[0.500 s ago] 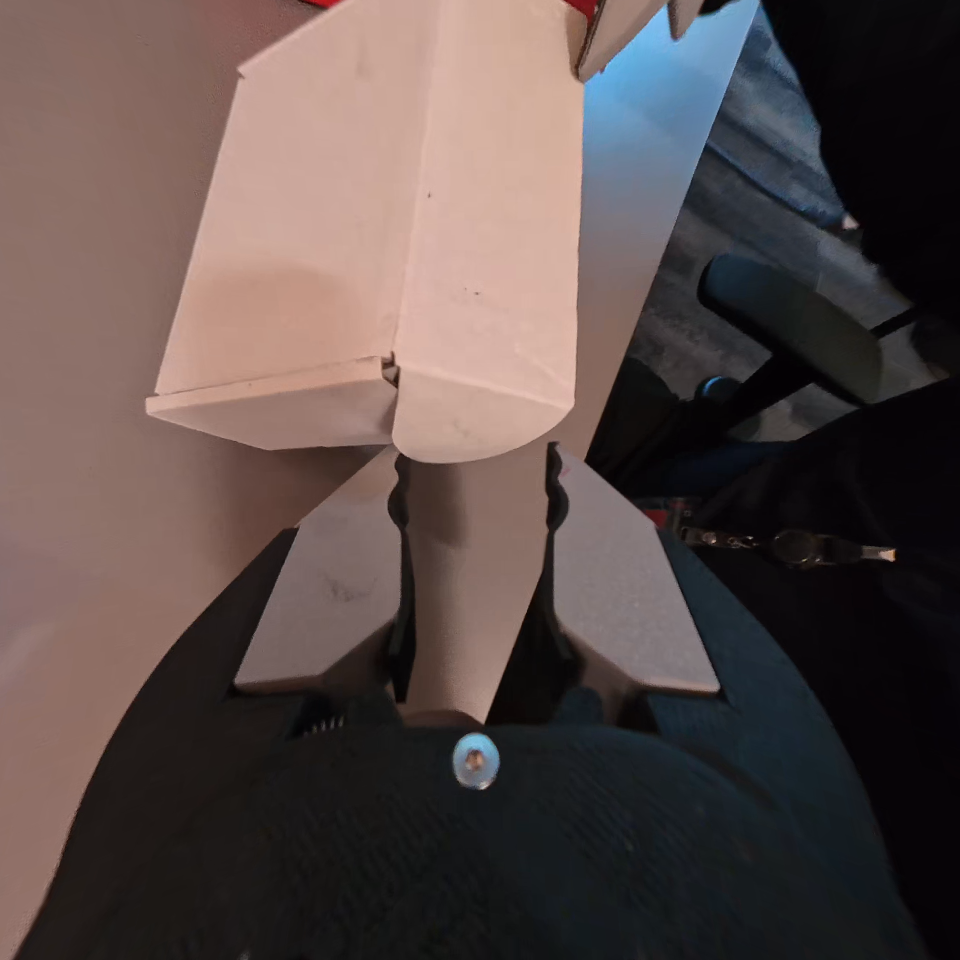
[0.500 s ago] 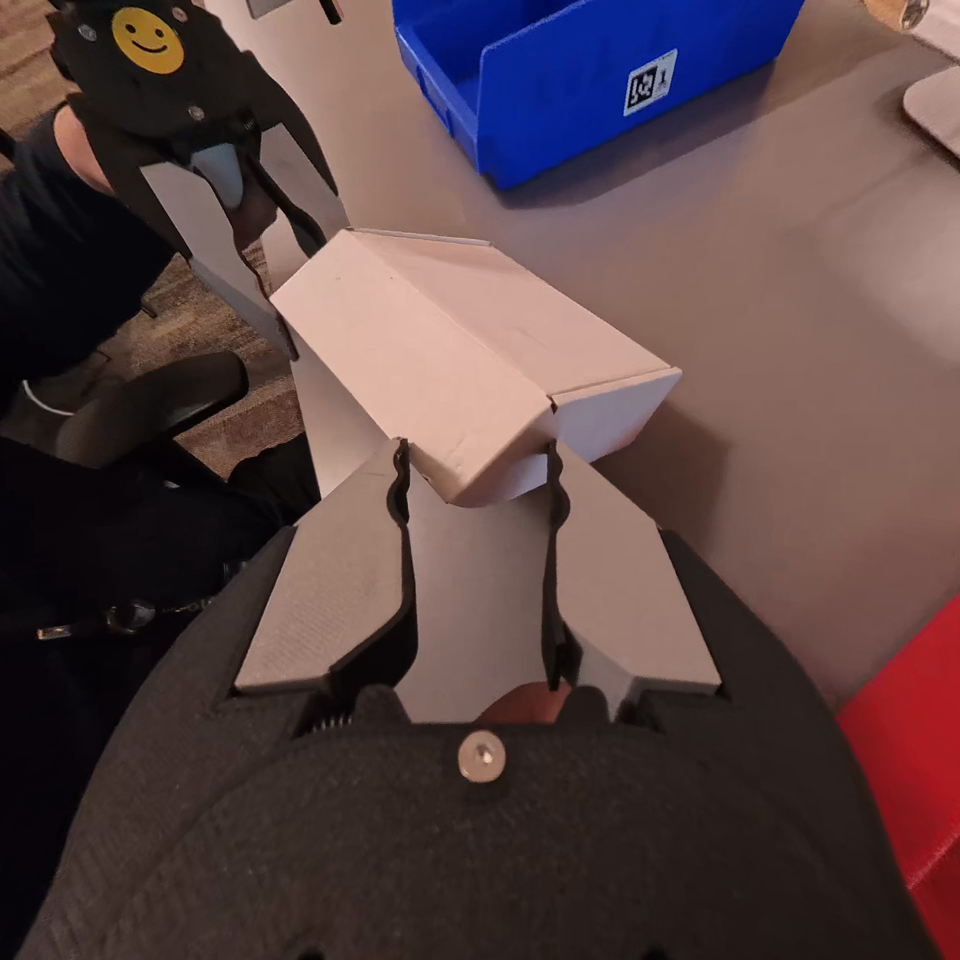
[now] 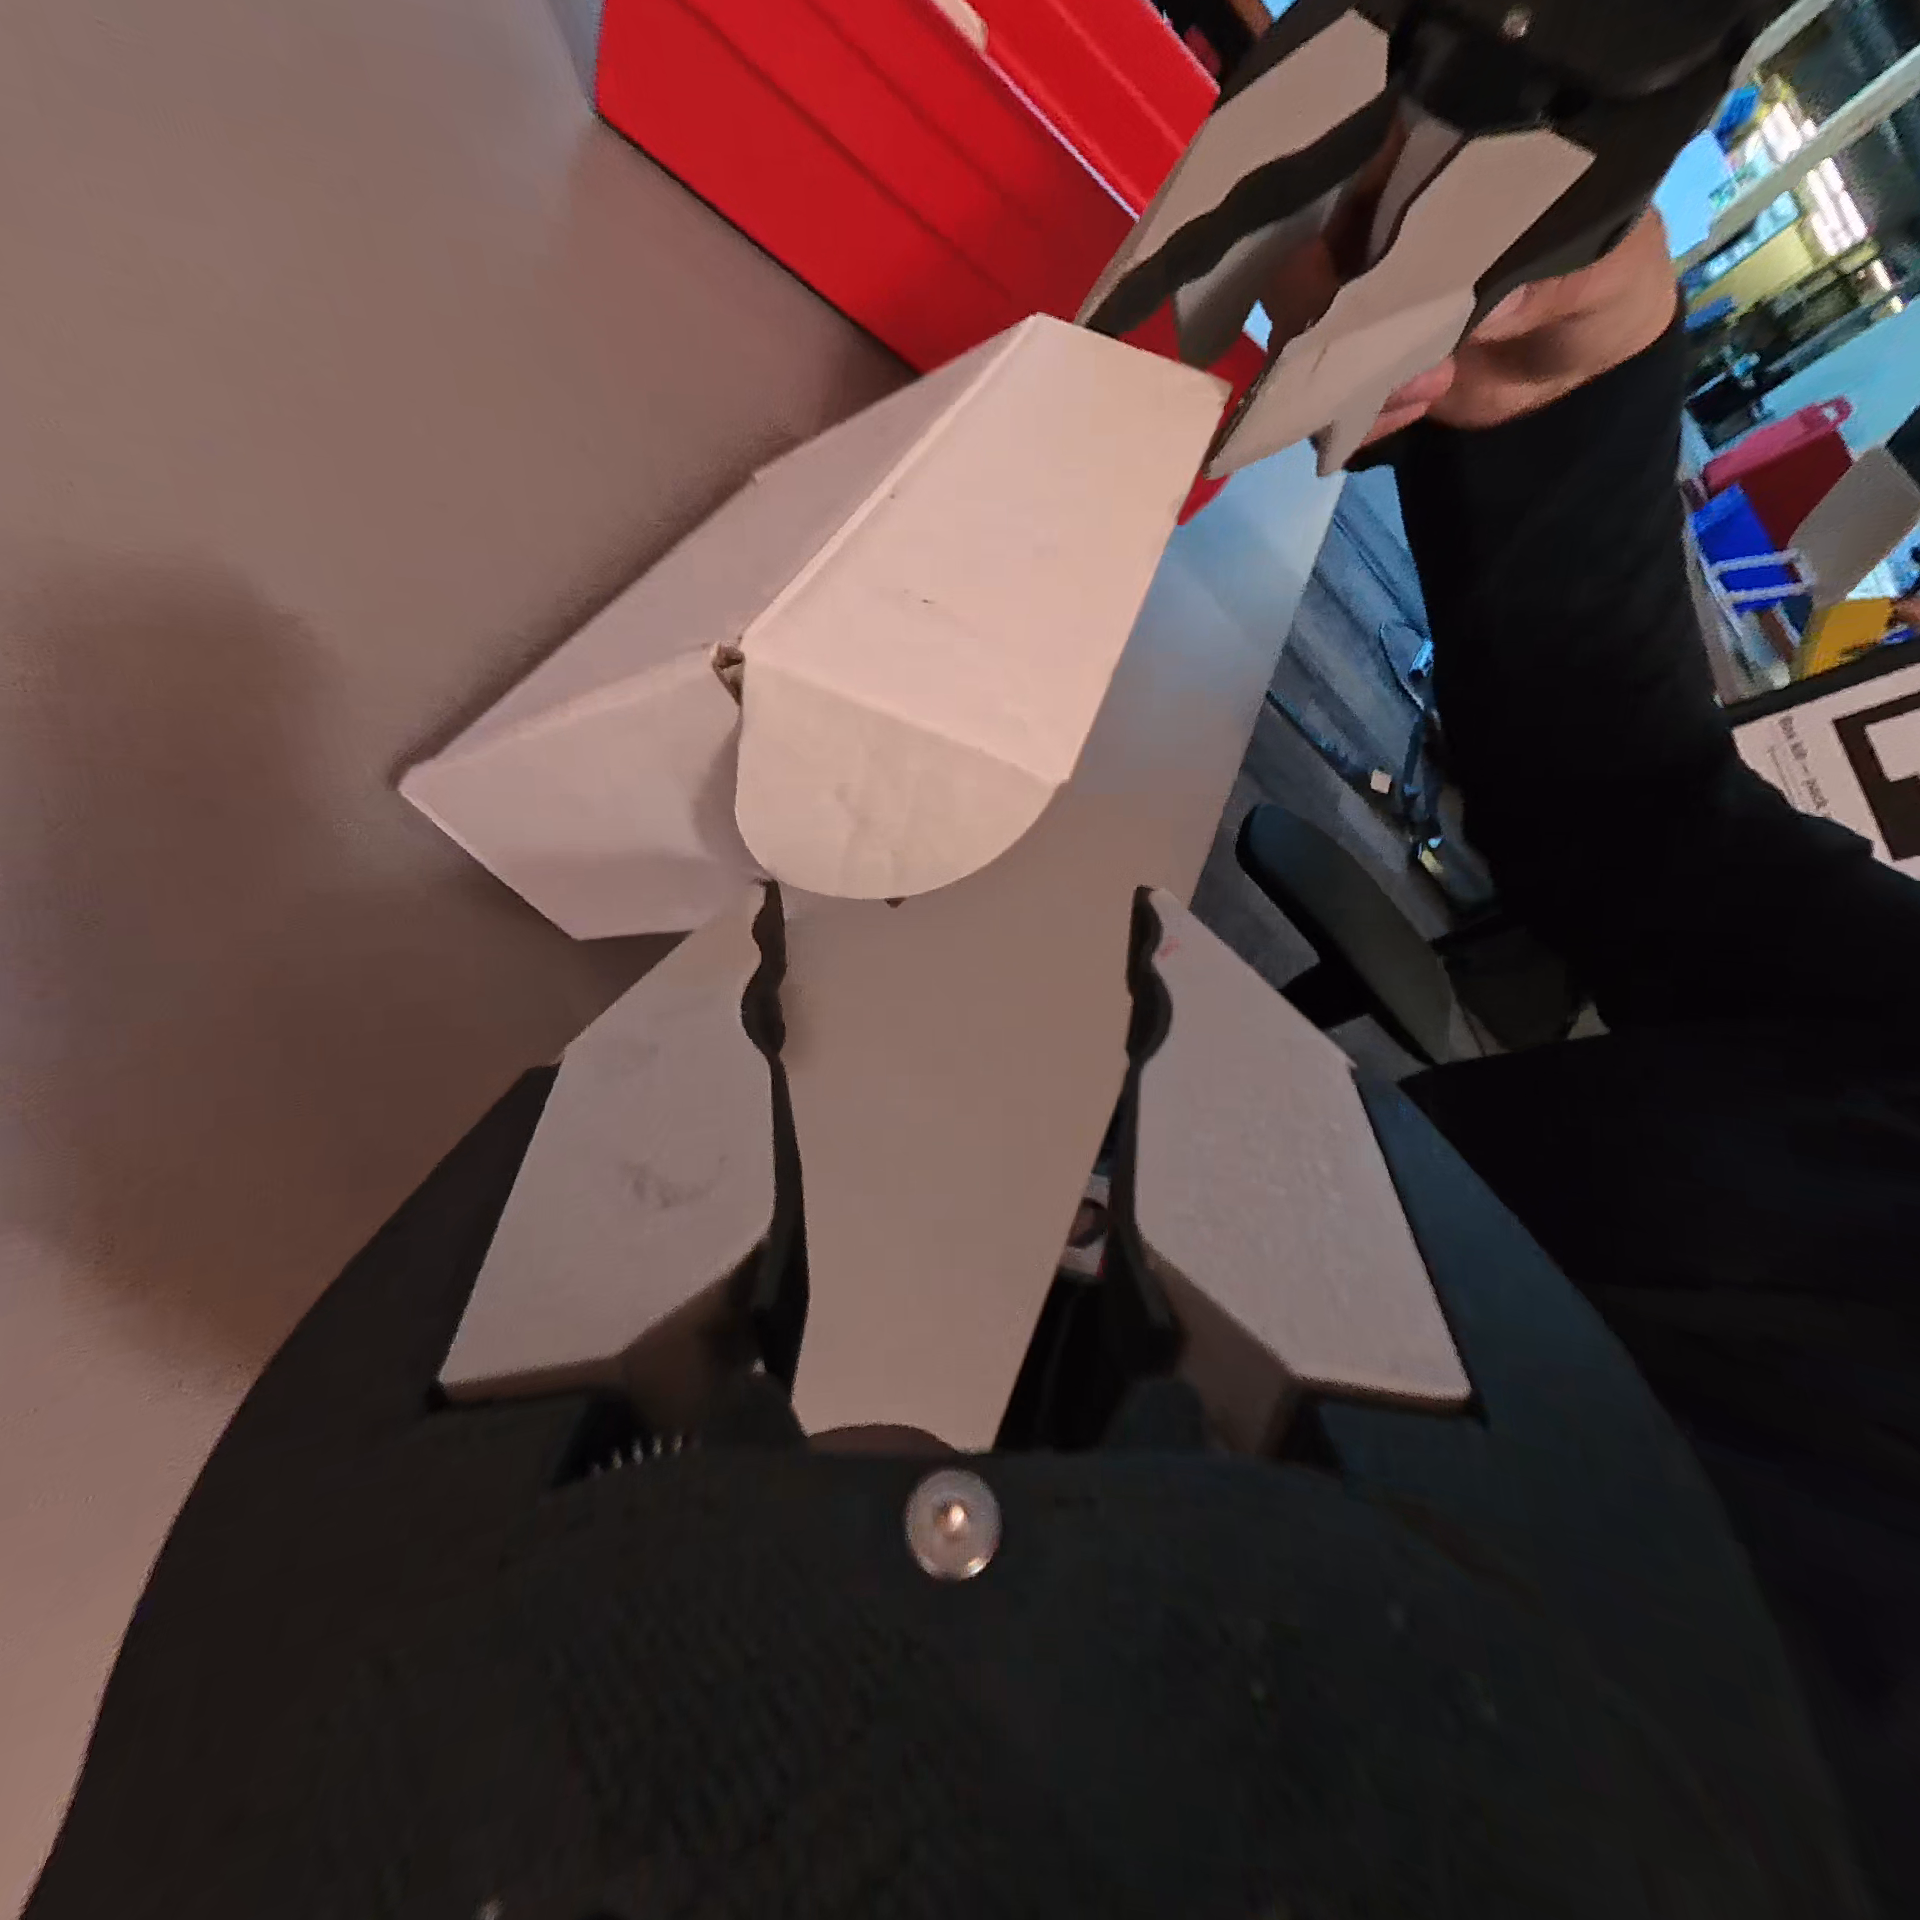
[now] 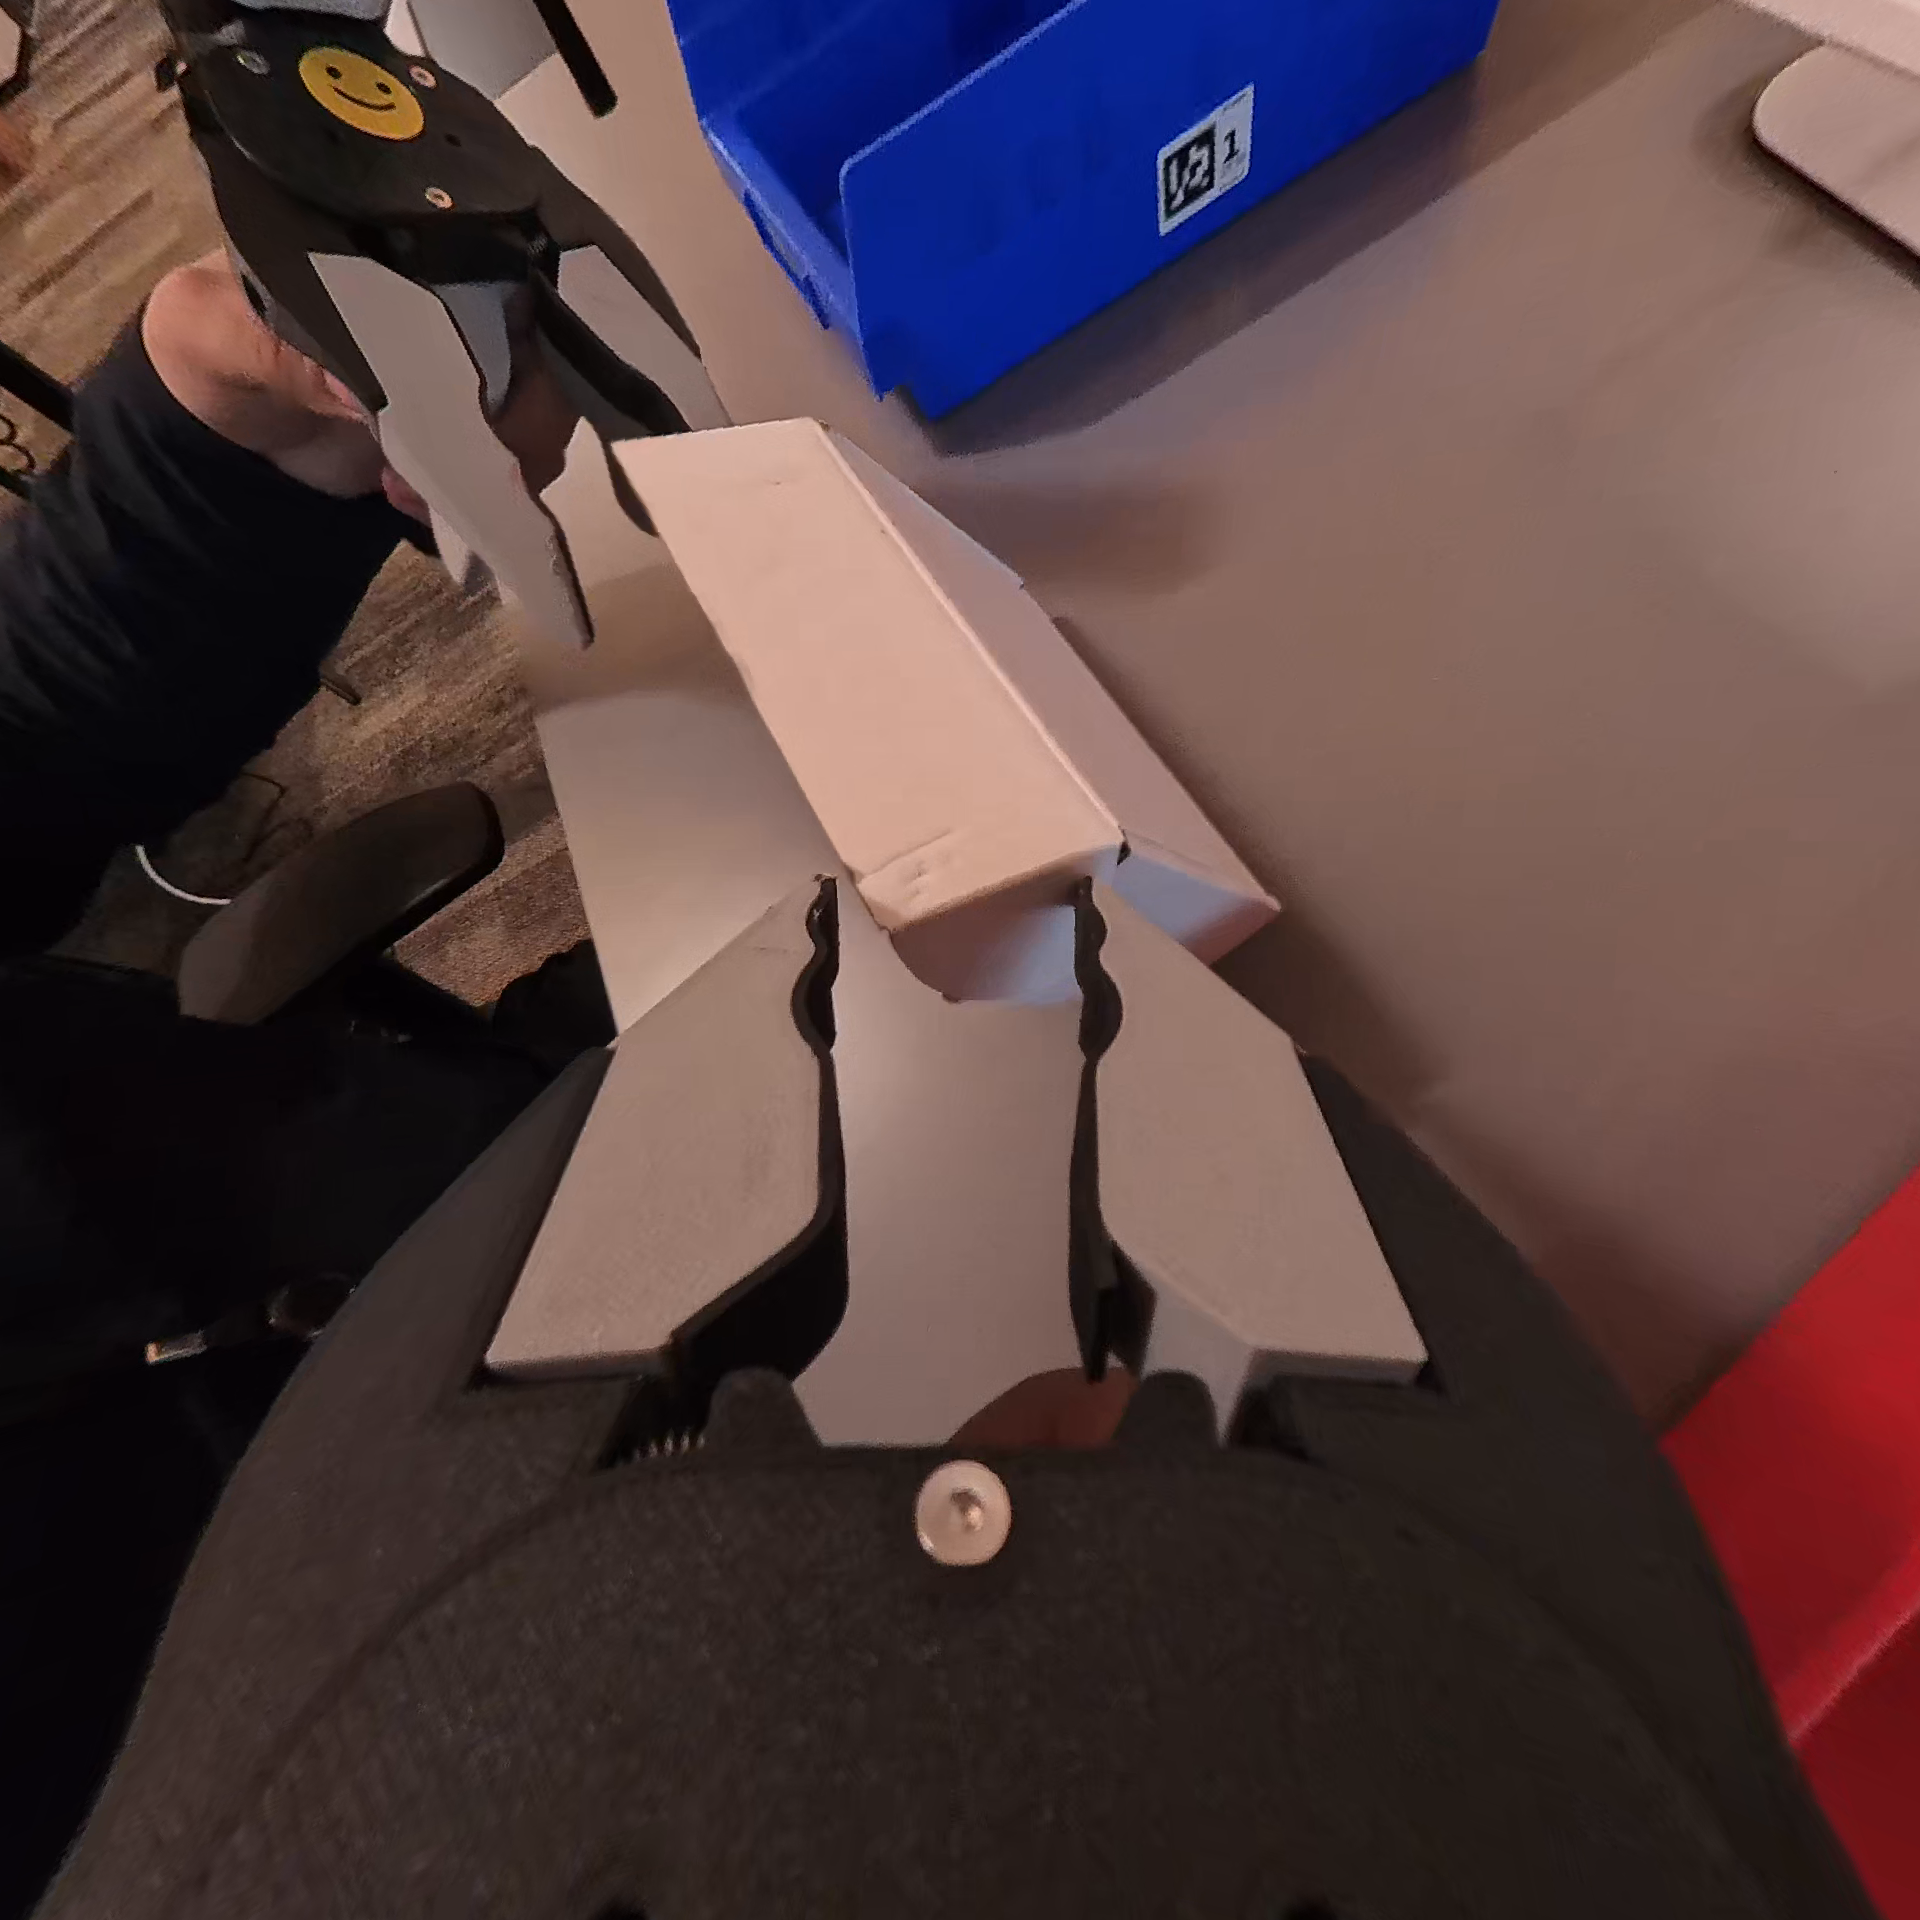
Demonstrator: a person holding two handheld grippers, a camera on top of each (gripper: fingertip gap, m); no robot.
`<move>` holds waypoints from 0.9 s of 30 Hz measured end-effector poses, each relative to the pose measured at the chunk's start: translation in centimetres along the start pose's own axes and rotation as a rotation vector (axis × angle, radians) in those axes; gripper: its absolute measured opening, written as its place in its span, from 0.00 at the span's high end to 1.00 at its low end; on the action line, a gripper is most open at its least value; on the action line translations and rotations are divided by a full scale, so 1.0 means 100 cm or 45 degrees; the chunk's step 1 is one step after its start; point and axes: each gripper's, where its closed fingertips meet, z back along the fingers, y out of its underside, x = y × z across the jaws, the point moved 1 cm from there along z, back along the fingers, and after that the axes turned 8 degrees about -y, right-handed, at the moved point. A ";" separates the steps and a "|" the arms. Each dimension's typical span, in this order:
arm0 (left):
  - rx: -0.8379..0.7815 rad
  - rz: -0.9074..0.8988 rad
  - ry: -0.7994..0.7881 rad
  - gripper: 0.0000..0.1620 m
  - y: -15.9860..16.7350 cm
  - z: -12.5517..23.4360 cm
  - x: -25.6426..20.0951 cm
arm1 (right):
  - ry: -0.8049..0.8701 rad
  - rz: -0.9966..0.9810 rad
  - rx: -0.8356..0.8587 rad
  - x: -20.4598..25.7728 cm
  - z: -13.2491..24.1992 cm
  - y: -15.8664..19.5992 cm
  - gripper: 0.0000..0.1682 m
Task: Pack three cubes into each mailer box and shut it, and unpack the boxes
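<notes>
White cardboard fills the middle of the left wrist view: the mailer box (image 3: 914, 665) is lying shut on the grey table (image 3: 260, 416), near the table's edge, its rounded end flap facing the camera. Half a second ago this box stood almost straight up the frame; now it is slanting up to the right, and far more of the red bin (image 3: 883, 177) is showing beyond it than the sliver seen before. The left gripper (image 3: 951, 914) is hovering just short of the box's near end with its jaws spread wide and nothing between them; one fingertip (image 3: 764, 904) is sitting right at the box's lower corner, though contact cannot be confirmed. The right gripper (image 3: 1242, 358), also spread, is hanging by the box's far end, showing much more fully than earlier.

In the right wrist view the mailer box (image 4: 883, 675) is running away from the camera, now looking longer and narrower than before. The right gripper (image 4: 951, 904) is holding its jaws apart around the box's near end flap, not closed on it. Beyond the box's far end the left gripper (image 4: 561, 520) is hanging open, closer to the box than earlier. A blue bin (image 4: 1039, 197) is standing on the table (image 4: 1507, 675) behind the box.
</notes>
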 end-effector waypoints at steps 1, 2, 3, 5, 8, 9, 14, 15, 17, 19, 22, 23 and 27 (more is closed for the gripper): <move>-0.011 0.000 -0.021 0.60 -0.002 0.002 0.005 | 0.008 0.012 -0.009 -0.003 -0.001 -0.002 0.74; -0.023 -0.008 -0.046 0.60 -0.005 0.005 0.009 | 0.015 0.029 -0.014 -0.005 -0.001 -0.002 0.75; -0.033 -0.024 -0.064 0.60 -0.006 0.008 0.011 | 0.018 0.048 -0.021 -0.006 -0.001 -0.002 0.75; -0.021 -0.092 -0.107 0.60 -0.006 0.017 0.014 | 0.020 0.101 -0.039 -0.008 0.002 -0.003 0.75; 0.025 -0.267 -0.278 0.61 -0.007 0.037 0.028 | 0.093 0.234 -0.058 -0.014 0.015 -0.004 0.77; 0.040 -0.314 -0.345 0.62 -0.009 0.043 0.034 | 0.131 0.281 -0.058 -0.018 0.021 -0.005 0.79; 0.094 -0.428 -0.433 0.62 -0.035 0.057 0.053 | 0.178 0.444 -0.026 -0.026 0.033 -0.009 0.79; 0.097 -0.449 -0.417 0.61 -0.042 0.056 0.056 | 0.180 0.484 -0.018 -0.027 0.033 -0.011 0.79; 0.107 -0.540 -0.387 0.61 -0.055 0.051 0.063 | 0.205 0.584 0.004 -0.032 0.031 -0.016 0.77; 0.128 -0.644 -0.333 0.60 -0.063 0.044 0.069 | 0.215 0.662 0.029 -0.039 0.030 -0.018 0.78; 0.190 -0.763 -0.206 0.60 -0.064 0.030 0.071 | 0.107 0.684 0.031 -0.043 0.028 -0.019 0.82; 0.213 -0.789 -0.184 0.61 -0.064 0.026 0.073 | 0.062 0.691 0.039 -0.043 0.028 -0.018 0.82; 0.274 -0.877 -0.045 0.60 -0.058 0.011 0.068 | 0.010 0.757 0.004 -0.046 0.028 -0.025 0.80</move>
